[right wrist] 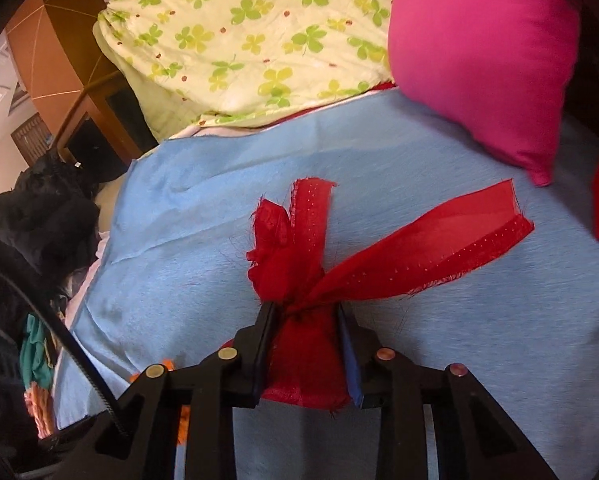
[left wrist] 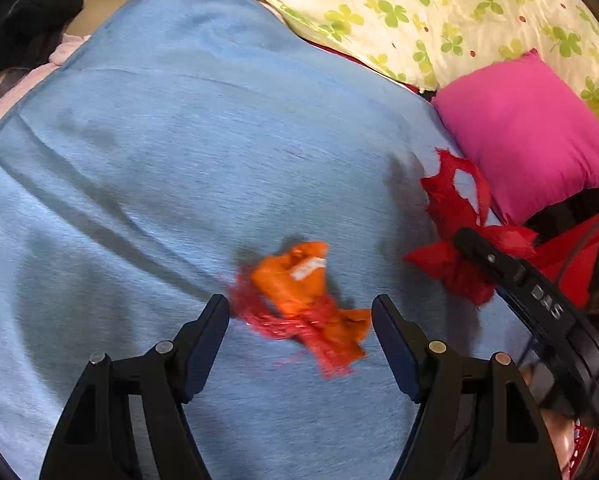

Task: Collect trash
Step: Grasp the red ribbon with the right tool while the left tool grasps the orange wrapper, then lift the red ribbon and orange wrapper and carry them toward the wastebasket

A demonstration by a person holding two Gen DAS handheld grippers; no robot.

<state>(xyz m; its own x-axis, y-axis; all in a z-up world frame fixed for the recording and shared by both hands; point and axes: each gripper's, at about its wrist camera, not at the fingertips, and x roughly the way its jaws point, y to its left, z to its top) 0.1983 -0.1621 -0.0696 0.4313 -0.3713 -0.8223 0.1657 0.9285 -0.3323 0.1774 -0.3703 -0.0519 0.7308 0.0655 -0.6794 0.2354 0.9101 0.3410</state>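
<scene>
left wrist view: left gripper [left wrist: 300,316] standing wide over an orange and red fabric scrap [left wrist: 305,300] on a blue blanket [left wrist: 159,152].
its jaws are sitting apart on either side of the scrap, not pressing it, and the scrap is lying crumpled on the blanket between the tips. to the right, the right gripper [right wrist: 305,312] is pinching a bunched red fabric scrap [right wrist: 299,264], with both pads squeezing the cloth and two frayed strips fanning out ahead over the blanket. a bright pink cushion [left wrist: 531,132] is resting at the blanket's far right edge, just beside the red scrap, and a cream quilt with green clover print [left wrist: 439,12] is lying behind it. dark clothing [right wrist: 39,208] is piling up off the blanket's left side.
</scene>
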